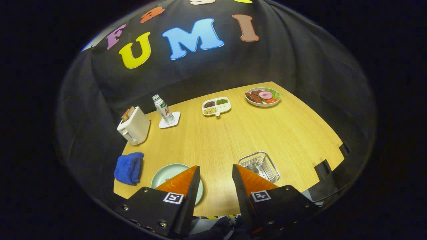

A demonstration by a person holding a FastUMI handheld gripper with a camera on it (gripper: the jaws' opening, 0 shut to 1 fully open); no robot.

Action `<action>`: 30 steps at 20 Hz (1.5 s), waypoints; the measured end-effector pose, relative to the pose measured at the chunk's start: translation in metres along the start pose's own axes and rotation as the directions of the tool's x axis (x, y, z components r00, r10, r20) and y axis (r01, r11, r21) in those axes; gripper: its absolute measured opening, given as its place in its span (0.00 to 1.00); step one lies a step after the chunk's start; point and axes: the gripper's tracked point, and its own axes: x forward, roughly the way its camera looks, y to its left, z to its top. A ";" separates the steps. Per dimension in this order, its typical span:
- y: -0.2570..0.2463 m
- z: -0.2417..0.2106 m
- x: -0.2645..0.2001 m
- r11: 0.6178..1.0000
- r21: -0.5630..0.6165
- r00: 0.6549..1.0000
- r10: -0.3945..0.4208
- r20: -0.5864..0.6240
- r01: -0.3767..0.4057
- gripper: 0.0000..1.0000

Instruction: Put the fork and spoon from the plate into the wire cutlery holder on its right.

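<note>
While held high above the table [233, 140], gripper [216, 173] tilted downward, jaws parted and empty.

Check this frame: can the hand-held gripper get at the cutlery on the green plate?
Probably yes. The hand-held gripper is open, empty, and the green plate lies just ahead, partly behind one finger, nothing blocking it.

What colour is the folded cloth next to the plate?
Bright blue cloth, gripper view; the open tool touches nothing.

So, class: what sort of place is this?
Probably a staged dining table in a cloth-walled booth: wooden table, toaster, plate of food. The gripper hangs open above the near edge.
</note>
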 end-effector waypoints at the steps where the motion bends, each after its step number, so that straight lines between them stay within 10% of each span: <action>1: 0.007 -0.002 0.002 1.000 -0.010 1.000 0.013 -0.006 -0.013 0.59; 16: 0.129 -0.041 0.034 0.957 -0.182 0.968 0.198 -0.154 -0.225 0.59; 30: 0.146 -0.100 0.063 0.939 -0.234 0.927 0.164 -0.338 -0.252 0.59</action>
